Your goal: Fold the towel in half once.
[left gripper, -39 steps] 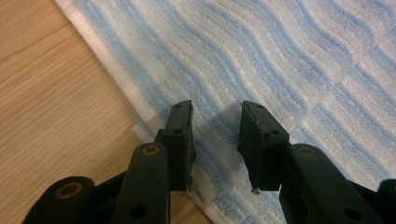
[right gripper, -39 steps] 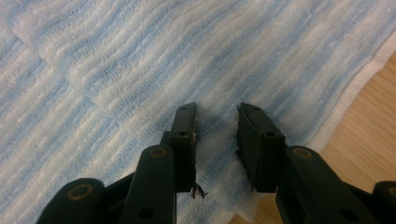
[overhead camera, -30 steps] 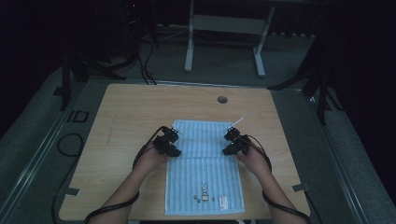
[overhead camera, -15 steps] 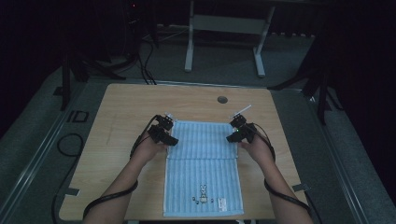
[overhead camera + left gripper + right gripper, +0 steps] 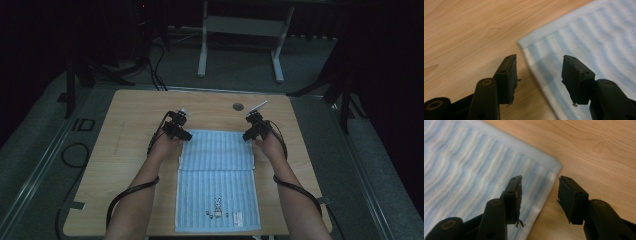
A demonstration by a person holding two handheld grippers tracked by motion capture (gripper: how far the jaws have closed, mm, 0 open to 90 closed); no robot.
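Observation:
A light blue striped towel (image 5: 217,185) lies flat on the wooden table (image 5: 125,150), with a crease across its middle and a small rabbit print (image 5: 217,205) near the front edge. My left gripper (image 5: 184,134) (image 5: 539,62) hovers at the towel's far left corner (image 5: 524,43). Its jaws have just been opening and straddle the towel's edge without pinching it. My right gripper (image 5: 247,135) (image 5: 540,182) is at the far right corner (image 5: 555,166). Its jaws have also just been opening, one over the cloth and one over bare wood, gripping nothing.
A round grommet (image 5: 238,106) sits in the table top beyond the towel. Bare wood lies left, right and beyond the towel. A metal stand (image 5: 240,30) and cables (image 5: 155,65) are on the floor behind the table.
Both grippers slid away from the person along the towel's sides to its far corners. Their jaws have spread wider.

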